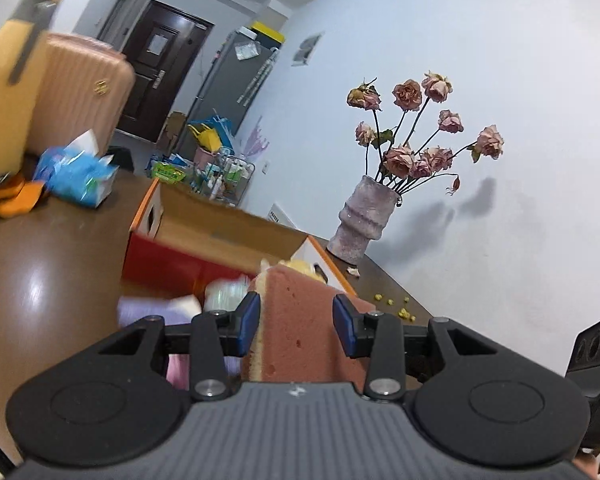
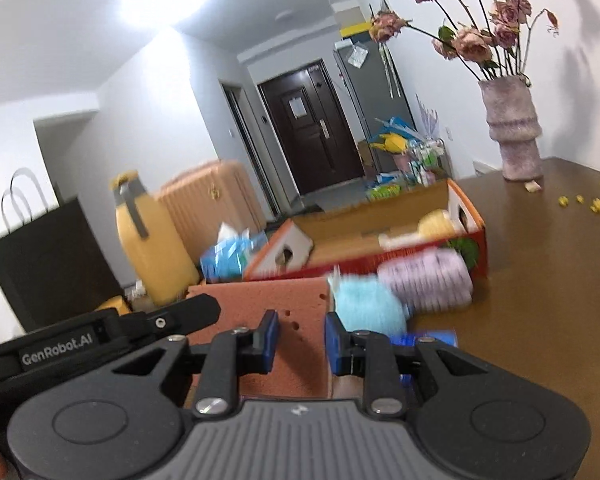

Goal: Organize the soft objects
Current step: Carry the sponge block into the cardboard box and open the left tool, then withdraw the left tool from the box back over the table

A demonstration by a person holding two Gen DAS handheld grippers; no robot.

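Note:
My left gripper (image 1: 296, 320) is shut on a large pink sponge (image 1: 300, 320) with a cream edge, held above the brown table. The same pink sponge (image 2: 260, 300) fills the lower middle of the right wrist view. My right gripper (image 2: 302, 338) sits at the sponge's right edge with its jaws either side of that edge; whether the pads press it I cannot tell. An open red and orange cardboard box (image 1: 220, 236) (image 2: 380, 236) stands beyond, with a yellow soft object (image 2: 440, 220) inside. A lilac towel roll (image 2: 428, 280) and a light blue fluffy object (image 2: 364, 300) lie in front of the box.
A grey vase of dried roses (image 1: 360, 220) (image 2: 512, 132) stands at the table's far side by the wall, with yellow crumbs (image 2: 596, 202) nearby. A blue tissue pack (image 1: 76, 176), a yellow bottle (image 2: 148, 240), a pink suitcase (image 2: 212, 200) and a black bag (image 2: 44, 260) are at the left.

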